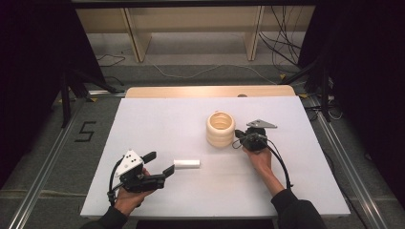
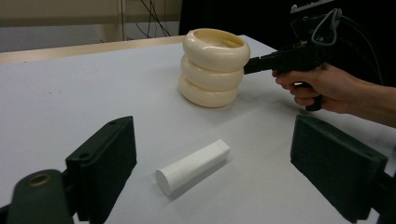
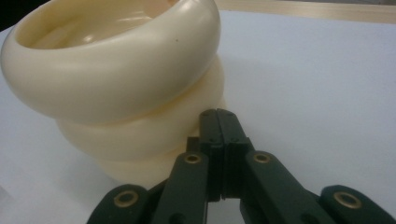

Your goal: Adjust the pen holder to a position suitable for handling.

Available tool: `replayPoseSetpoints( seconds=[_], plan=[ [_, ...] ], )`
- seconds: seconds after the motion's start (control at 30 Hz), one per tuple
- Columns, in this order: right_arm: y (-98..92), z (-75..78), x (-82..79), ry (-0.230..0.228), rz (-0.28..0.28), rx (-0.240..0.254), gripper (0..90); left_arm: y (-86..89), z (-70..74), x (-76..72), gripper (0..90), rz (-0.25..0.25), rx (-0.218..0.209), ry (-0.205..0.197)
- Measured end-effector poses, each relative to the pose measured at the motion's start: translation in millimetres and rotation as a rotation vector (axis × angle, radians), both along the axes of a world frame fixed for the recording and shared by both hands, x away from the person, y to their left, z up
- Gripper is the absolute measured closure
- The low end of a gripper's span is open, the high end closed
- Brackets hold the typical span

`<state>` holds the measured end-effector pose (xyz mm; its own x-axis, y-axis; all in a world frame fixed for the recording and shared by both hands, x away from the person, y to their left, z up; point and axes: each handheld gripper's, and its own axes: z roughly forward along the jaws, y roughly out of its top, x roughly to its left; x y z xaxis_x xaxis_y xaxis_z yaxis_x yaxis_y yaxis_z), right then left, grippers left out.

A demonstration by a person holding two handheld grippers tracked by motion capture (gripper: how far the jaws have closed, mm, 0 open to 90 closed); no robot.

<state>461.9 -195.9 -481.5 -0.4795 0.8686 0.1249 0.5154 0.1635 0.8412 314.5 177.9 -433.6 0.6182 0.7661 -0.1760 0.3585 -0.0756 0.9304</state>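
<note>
1. your right gripper [image 1: 239,139] has its jaws pressed together on nothing, tips right against the side of the cream ringed cup [image 1: 220,129].
2. that cup stands upright mid-table, mouth up.
3. your left gripper [image 1: 161,164] has its jaws wide apart, the white cylinder [image 1: 186,163] lying on its side just ahead of them.
4. both things rest on the white table [image 1: 157,119].

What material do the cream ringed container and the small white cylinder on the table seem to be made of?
Cream ringed container: probably glazed ceramic or glossy plastic; its three bulging rings look smooth and carry soft highlights. White cylinder: probably matte plastic; its surface is even and dull, with crisp edges at the flat end and no shine.
</note>
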Motion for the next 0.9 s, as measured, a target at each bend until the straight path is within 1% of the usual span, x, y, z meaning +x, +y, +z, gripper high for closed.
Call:
replayPoseSetpoints(
  seconds=[0.13,0.23,0.37,0.47,0.67,0.9],
  plan=[
    [7.1,-0.6,0.5,0.002,0.01,-0.001,90.0,0.1,0.1,0.0,13.7,0.0,0.0,0.0],
    [12.1,-0.9,1.7,-0.006,0.023,-0.007,90.0,0.1,0.2,-0.1,13.7,-0.001,0.001,-0.001],
    [16.9,-0.8,3.0,-0.009,0.022,-0.018,90.0,0.2,0.3,-0.2,13.7,-0.001,0.001,-0.001],
    [19.5,-1.1,3.9,-0.01,0.023,-0.014,89.9,0.3,0.4,-0.2,13.7,-0.001,0.0,-0.002],
    [22.9,-1.2,5.2,-0.014,0.029,-0.014,89.9,0.5,0.9,-0.6,13.7,-0.001,-0.002,-0.005],
    [21.7,2.0,5.1,-0.023,0.028,-0.019,89.8,1.2,1.6,-1.1,13.7,0.001,-0.006,-0.008]
  ],
)
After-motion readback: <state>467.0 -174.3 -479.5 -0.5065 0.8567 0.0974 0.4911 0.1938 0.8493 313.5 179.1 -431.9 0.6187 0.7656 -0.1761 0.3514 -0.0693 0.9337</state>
